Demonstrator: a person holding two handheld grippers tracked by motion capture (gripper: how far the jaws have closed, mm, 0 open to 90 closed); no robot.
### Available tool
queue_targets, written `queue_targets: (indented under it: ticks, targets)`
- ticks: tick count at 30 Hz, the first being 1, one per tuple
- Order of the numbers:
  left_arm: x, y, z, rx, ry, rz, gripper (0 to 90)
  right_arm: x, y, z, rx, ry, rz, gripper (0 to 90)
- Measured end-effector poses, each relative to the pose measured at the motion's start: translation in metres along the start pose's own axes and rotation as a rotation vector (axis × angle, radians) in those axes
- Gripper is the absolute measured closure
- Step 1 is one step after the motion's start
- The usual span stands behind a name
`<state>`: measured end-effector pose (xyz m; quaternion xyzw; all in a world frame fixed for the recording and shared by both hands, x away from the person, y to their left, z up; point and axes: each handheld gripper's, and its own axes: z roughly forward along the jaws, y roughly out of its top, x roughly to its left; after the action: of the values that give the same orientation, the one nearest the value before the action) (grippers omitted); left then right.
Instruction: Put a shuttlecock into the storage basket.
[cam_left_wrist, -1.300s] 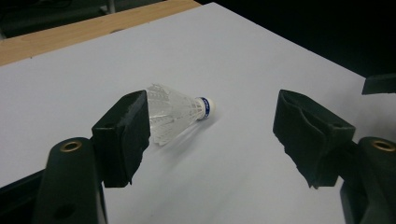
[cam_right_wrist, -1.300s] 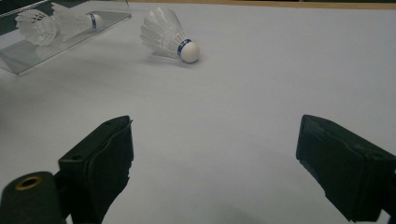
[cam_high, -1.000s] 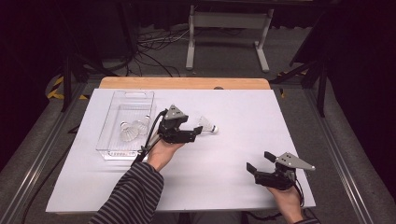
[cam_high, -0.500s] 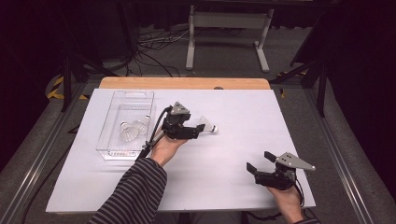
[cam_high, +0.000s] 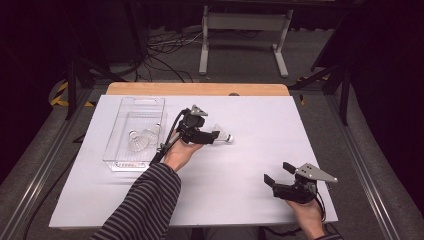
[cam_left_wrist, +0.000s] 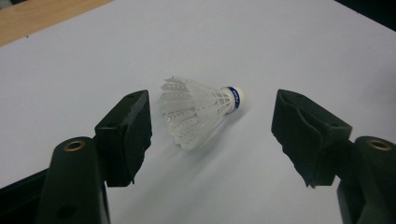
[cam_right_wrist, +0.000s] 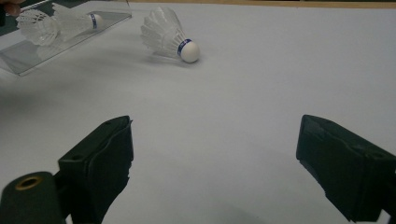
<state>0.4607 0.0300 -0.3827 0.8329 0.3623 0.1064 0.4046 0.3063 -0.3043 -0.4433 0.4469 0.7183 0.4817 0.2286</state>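
Observation:
A white feathered shuttlecock (cam_left_wrist: 198, 112) with a blue band lies on its side on the white table top (cam_high: 250, 120), left of centre. My left gripper (cam_left_wrist: 212, 116) stands open around it, one jaw on each side, and neither pad touches it. Its jaws have just been closing a little. In the high view the left gripper (cam_high: 215, 135) points right at the shuttlecock (cam_high: 226, 136). My right gripper (cam_high: 277, 176) rests open near the front right edge, with nothing between its jaws (cam_right_wrist: 215, 140). From there the shuttlecock (cam_right_wrist: 170, 35) lies well ahead.
A clear plastic tray (cam_high: 122, 150) stands at the left of the table with two shuttlecocks (cam_high: 142, 139) lying in it. Its corner and one shuttlecock (cam_right_wrist: 56, 23) also appear in the right gripper view. A wooden strip (cam_high: 195, 89) runs along the table's far edge.
My left gripper has moved right from the tray side, bringing its jaws around the loose shuttlecock. The right gripper has stayed where it was.

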Motion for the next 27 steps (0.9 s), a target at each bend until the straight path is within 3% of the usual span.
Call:
queue_targets:
  ticks: [10, 19, 27]
  targets:
    - [0.003, 0.006, 0.013, 0.085, 0.011, -0.015, 35.9, 0.0, 0.0, 0.0, 0.003, 0.003, -0.004, 11.8]
    - [0.007, 0.014, 0.022, 0.154, -0.009, -0.062, 40.3, 0.0, 0.0, 0.001, 0.004, 0.003, 0.002, 11.8]
    - [0.009, 0.019, 0.034, 0.208, -0.023, -0.077, 45.0, -0.001, 0.0, 0.001, 0.003, 0.006, 0.002, 11.8]
